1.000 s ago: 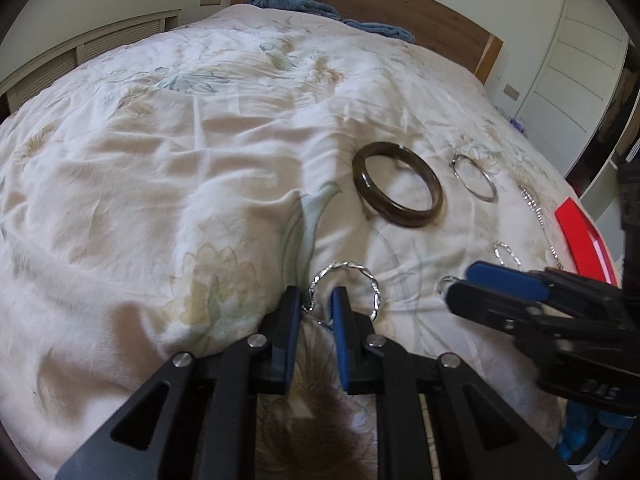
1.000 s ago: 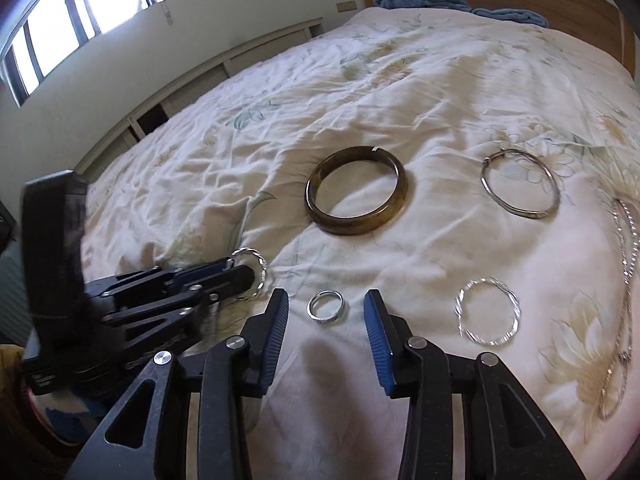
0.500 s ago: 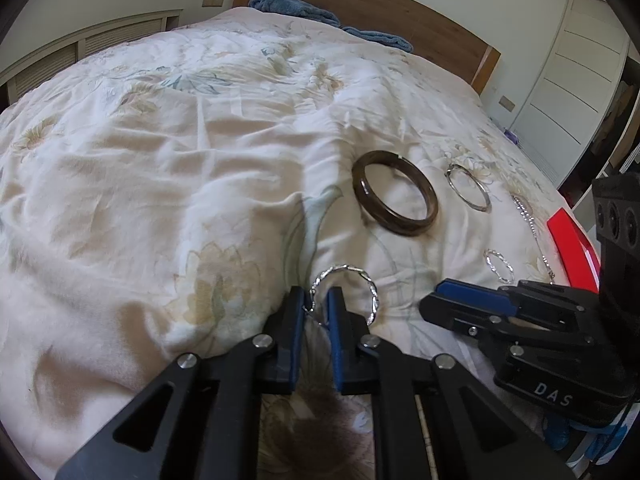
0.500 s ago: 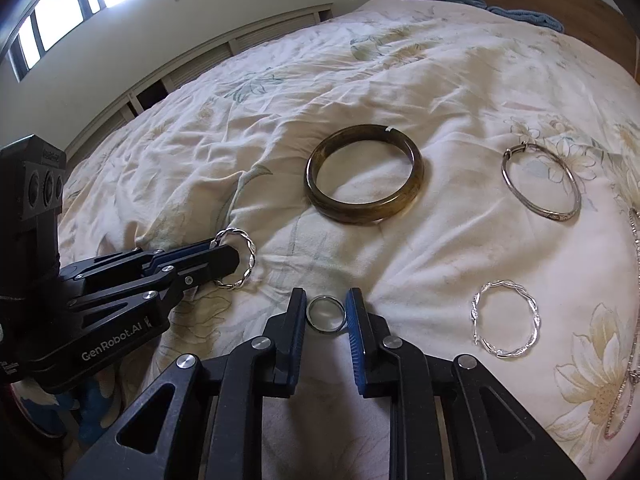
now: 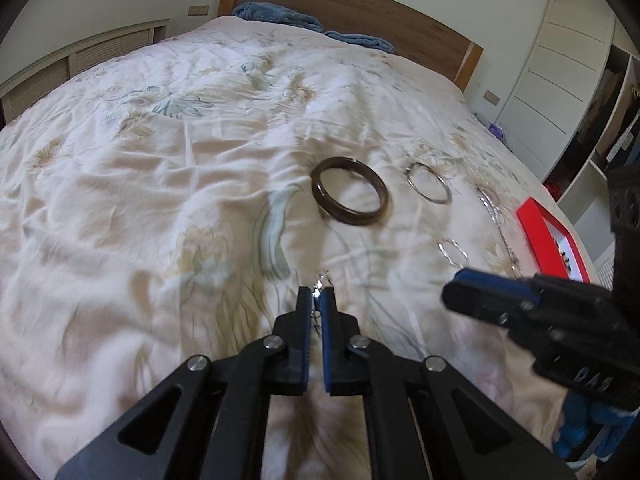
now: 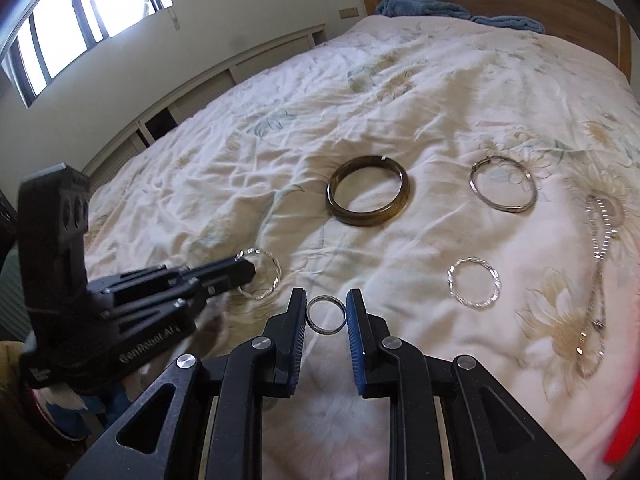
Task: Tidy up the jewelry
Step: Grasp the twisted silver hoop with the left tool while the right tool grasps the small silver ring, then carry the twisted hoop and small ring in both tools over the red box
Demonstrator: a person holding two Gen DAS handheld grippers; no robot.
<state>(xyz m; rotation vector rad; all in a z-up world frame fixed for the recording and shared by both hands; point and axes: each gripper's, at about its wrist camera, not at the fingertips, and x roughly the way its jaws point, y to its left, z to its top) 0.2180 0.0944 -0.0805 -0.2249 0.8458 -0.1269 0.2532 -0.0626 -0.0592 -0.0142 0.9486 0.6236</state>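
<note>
My left gripper (image 5: 318, 295) is shut on a twisted silver hoop (image 5: 321, 280), which shows edge-on above the fingertips. In the right wrist view the left gripper (image 6: 246, 270) holds that hoop (image 6: 277, 274) just off the bedspread. My right gripper (image 6: 326, 306) is shut on a small silver ring (image 6: 326, 332), with both blue pads touching its rim. A dark brown bangle (image 6: 366, 220), a thin silver bangle (image 6: 502, 210), a second twisted hoop (image 6: 474, 303) and a silver chain necklace (image 6: 600, 248) lie on the bedspread beyond. The right gripper (image 5: 452, 289) also shows at the right of the left wrist view.
A floral bedspread (image 5: 160, 200) covers the bed. A red box (image 5: 538, 232) sits at its right edge. Blue towels (image 5: 276, 16) lie by the wooden headboard (image 5: 360, 4). A white wardrobe door (image 5: 560, 80) stands beyond on the right, and a window (image 6: 60, 20) is at the left.
The left jaws shut on the twisted hoop and lifted it, turning it edge-on. The right jaws shut on the small ring and raised it off the bedspread.
</note>
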